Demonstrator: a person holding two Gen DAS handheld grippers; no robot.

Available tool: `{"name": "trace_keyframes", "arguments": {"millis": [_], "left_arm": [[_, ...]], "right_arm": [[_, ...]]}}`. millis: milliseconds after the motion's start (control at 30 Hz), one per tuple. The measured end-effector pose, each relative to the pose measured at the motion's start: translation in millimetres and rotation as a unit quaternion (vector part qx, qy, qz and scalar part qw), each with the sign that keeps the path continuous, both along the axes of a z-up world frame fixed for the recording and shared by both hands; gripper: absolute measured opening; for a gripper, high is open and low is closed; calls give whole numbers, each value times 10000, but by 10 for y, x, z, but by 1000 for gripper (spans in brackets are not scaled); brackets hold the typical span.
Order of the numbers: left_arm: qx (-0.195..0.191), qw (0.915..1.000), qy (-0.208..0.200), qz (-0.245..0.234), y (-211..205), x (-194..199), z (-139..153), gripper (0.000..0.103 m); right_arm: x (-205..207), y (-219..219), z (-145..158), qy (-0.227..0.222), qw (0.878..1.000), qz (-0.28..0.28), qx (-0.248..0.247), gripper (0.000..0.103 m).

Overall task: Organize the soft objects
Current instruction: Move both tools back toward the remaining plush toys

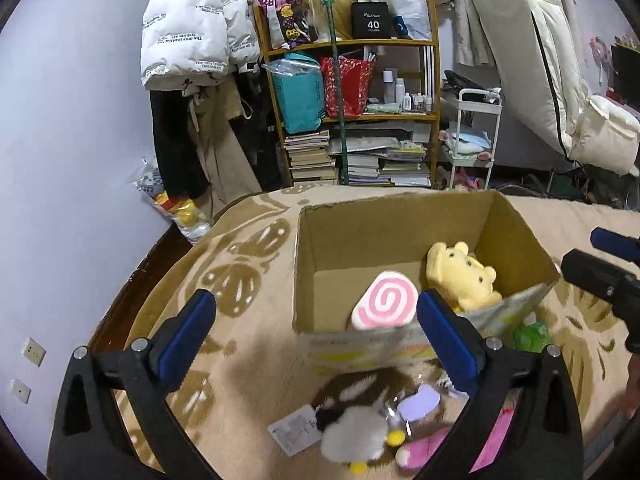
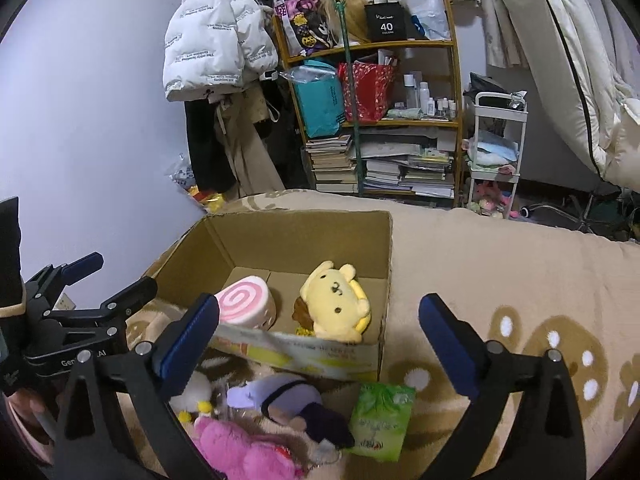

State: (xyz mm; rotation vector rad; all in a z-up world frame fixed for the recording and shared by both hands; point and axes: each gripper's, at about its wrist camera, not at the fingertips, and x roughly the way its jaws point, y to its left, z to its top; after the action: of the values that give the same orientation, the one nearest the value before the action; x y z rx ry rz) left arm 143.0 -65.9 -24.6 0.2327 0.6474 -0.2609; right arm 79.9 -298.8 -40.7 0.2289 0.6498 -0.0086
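Both jaws stand wide apart, holding nothing: left gripper (image 1: 316, 316) and right gripper (image 2: 320, 320) hover near the cardboard box (image 2: 304, 232). Descend squarely over the pink plush (image 2: 240, 452) lying before it, pinching its bulk.

Blanketed bed (image 2: 500, 248): cardboard box (image 2: 304, 236), plush toys (image 2: 240, 452).

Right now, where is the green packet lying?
The green packet lies on the beige blanket just outside the cardboard box, at its near right corner, right of the purple plush; in the right wrist view it is low centre.
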Motion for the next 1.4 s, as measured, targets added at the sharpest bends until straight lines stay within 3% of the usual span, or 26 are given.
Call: {"name": "trace_keyframes", "arguments": {"millis": [300, 567, 1100, 1400], "left_arm": [[158, 9991, 392, 53, 117, -327, -47, 100], [211, 9968, 740, 239, 218, -460, -106, 100], [191, 9876, 1509, 395, 271, -232, -438, 100], [174, 9776, 2053, 438, 269, -49, -702, 100]], "right_arm": [[-296, 117, 20, 31, 9998, 104, -145, 103], [-467, 381, -124, 321, 9986, 300, -297, 103], [-356, 427, -409, 724, 9966, 269, -288, 103], [-210, 445, -565, 919, 9948, 267, -354, 103]]}}
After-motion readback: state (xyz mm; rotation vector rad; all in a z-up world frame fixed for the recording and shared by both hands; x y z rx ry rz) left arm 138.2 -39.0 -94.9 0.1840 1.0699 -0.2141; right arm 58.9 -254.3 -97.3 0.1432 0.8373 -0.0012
